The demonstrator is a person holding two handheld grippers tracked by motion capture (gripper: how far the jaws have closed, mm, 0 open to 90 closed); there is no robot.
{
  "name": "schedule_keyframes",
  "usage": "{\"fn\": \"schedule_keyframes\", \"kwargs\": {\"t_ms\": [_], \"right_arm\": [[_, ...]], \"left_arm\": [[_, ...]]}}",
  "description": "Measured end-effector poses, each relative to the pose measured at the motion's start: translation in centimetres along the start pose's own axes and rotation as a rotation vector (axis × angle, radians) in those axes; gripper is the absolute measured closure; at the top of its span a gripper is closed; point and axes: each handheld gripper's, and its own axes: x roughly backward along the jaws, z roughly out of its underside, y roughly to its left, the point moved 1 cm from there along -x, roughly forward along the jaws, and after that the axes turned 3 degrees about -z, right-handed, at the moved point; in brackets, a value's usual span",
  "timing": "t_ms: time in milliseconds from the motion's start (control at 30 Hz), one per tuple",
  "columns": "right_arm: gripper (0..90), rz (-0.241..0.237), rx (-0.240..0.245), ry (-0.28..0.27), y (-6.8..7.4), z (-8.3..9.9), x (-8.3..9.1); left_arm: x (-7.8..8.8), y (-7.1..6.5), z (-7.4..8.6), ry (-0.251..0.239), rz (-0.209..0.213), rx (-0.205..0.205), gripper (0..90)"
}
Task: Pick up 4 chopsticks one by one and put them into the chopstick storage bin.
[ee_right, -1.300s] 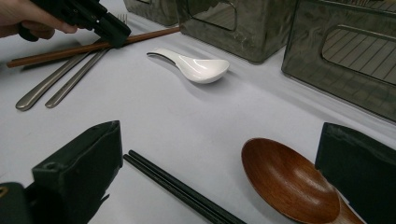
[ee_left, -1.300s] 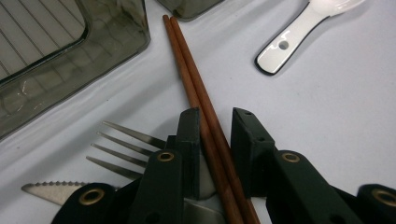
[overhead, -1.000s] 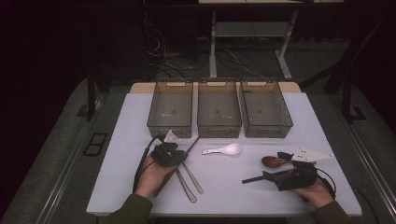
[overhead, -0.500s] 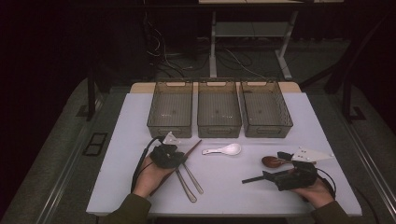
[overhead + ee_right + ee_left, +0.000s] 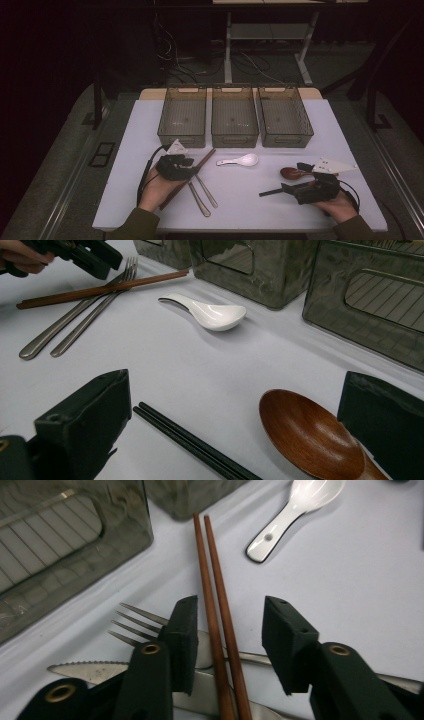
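Note:
My left gripper (image 5: 191,164) is low over the table's left side, open. Its jaws straddle a pair of brown chopsticks (image 5: 215,605) that lie across a metal fork (image 5: 134,620) and a serrated knife (image 5: 82,670); nothing is gripped. The fork and knife handles (image 5: 202,192) stick out toward the front edge. My right gripper (image 5: 296,178) rests at the front right, open too. Between its jaws lie black chopsticks (image 5: 192,442) and a brown wooden spoon (image 5: 310,437), both flat on the table. A white ceramic spoon (image 5: 240,160) sits in the middle between the two grippers.
Three see-through grey bins stand in a row at the back of the white table (image 5: 250,200): left (image 5: 182,117), middle (image 5: 234,117) and right (image 5: 285,117). The left bin's corner (image 5: 75,540) is close beside the left gripper. Dark floor surrounds the table.

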Motion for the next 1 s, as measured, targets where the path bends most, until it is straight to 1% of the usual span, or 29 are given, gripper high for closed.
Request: {"fn": "schedule_keyframes", "kwargs": {"t_ms": [67, 100, 133, 167, 300, 400, 433, 600, 767, 800, 833, 867, 1000], "right_arm": [[0.7, 0.000, 0.000, -0.001, 0.0, 0.0, 0.0], [0.7, -0.001, -0.001, -0.002, 0.0, 0.0, 0.0], [0.7, -0.001, -0.001, -0.004, 0.0, 0.0, 0.0], [0.6, -0.001, -0.002, -0.005, 0.0, 0.0, 0.0], [0.7, -0.002, -0.002, -0.006, 0.0, 0.0, 0.0], [0.7, -0.003, -0.003, -0.006, 0.0, 0.0, 0.0], [0.6, -0.003, -0.002, -0.007, 0.0, 0.0, 0.0], [0.6, -0.003, 0.000, -0.011, 0.0, -0.1, 0.0], [0.6, -0.007, -0.004, -0.010, 0.0, -0.1, 0.0], [0.6, -0.007, -0.006, -0.010, 0.0, -0.1, 0.0], [0.6, -0.006, -0.007, -0.012, 0.0, -0.1, 0.0], [0.7, -0.007, -0.010, -0.012, 0.0, -0.1, 0.1], [0.6, -0.011, -0.012, -0.014, 0.0, -0.1, 0.1]], "left_arm": [[0.6, 0.0, 0.1, -0.026, 0.005, 0.004, 54.5], [0.9, 0.1, 0.1, -0.034, 0.007, -0.001, 53.4], [1.1, 0.1, 0.2, -0.045, 0.009, 0.005, 52.1], [1.4, 0.1, 0.2, -0.048, 0.009, 0.001, 50.1], [2.2, 0.1, 0.7, -0.073, 0.016, 0.012, 47.3], [2.8, 0.0, 1.1, -0.079, 0.023, 0.002, 44.3], [3.0, 0.0, 1.2, -0.090, 0.023, 0.004, 43.2], [3.9, 0.0, 1.7, -0.107, 0.019, -0.004, 38.2], [4.6, 0.1, 2.6, -0.125, 0.019, 0.011, 35.0], [4.7, 0.1, 2.8, -0.131, 0.015, 0.023, 34.5], [4.8, 0.2, 3.0, -0.134, 0.013, 0.018, 34.1], [5.0, 0.2, 3.1, -0.136, 0.013, 0.025, 33.0], [5.6, 0.3, 3.9, -0.143, 0.004, 0.032, 32.1]]}}
